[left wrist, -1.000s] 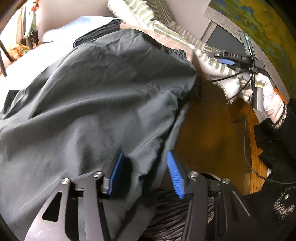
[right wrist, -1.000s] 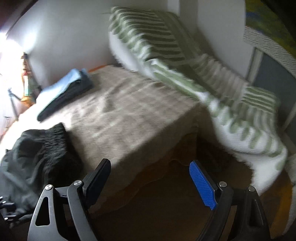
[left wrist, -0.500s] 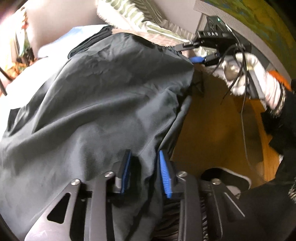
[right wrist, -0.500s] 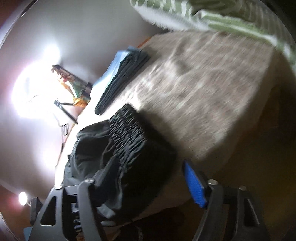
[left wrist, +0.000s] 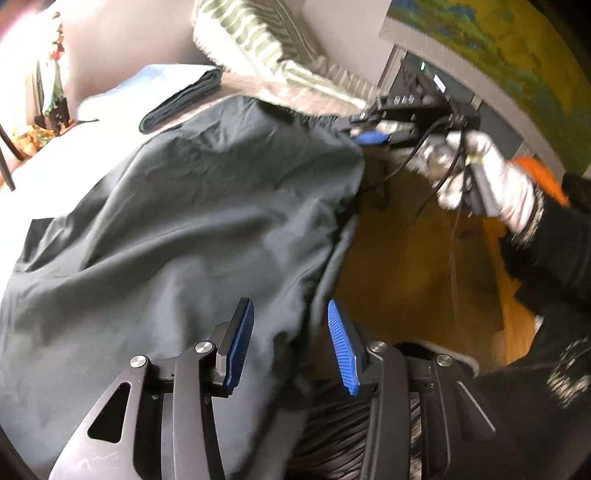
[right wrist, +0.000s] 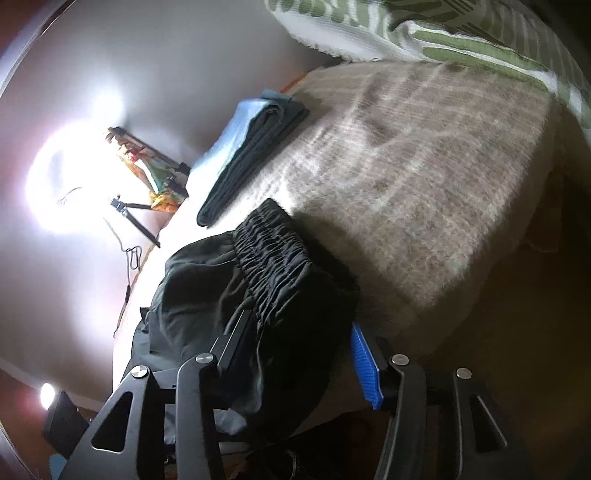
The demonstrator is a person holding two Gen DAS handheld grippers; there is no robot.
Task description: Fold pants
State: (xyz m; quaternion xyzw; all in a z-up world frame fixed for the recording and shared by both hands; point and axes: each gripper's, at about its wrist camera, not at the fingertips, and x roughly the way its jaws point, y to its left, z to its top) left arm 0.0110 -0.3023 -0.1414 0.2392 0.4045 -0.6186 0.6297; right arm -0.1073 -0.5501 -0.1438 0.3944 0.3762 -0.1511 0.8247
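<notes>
Dark grey pants [left wrist: 177,229] lie spread over the bed's beige blanket [right wrist: 424,192], their edge hanging off its side above the wooden floor [left wrist: 406,266]. The left gripper [left wrist: 286,341] straddles that hanging edge; its jaws have just been opening and stand at a middling gap, the blue pads clear of the cloth between them. The right gripper [right wrist: 299,354], held in a white-gloved hand [left wrist: 491,184], sits at the gathered elastic waistband [right wrist: 273,251]; its jaws have just been closing around that corner, though pad contact is unclear. A green-striped pillow [right wrist: 461,33] crowds the blanket's far side. Folded dark and light-blue clothes [right wrist: 243,155] rest beyond the pants.
</notes>
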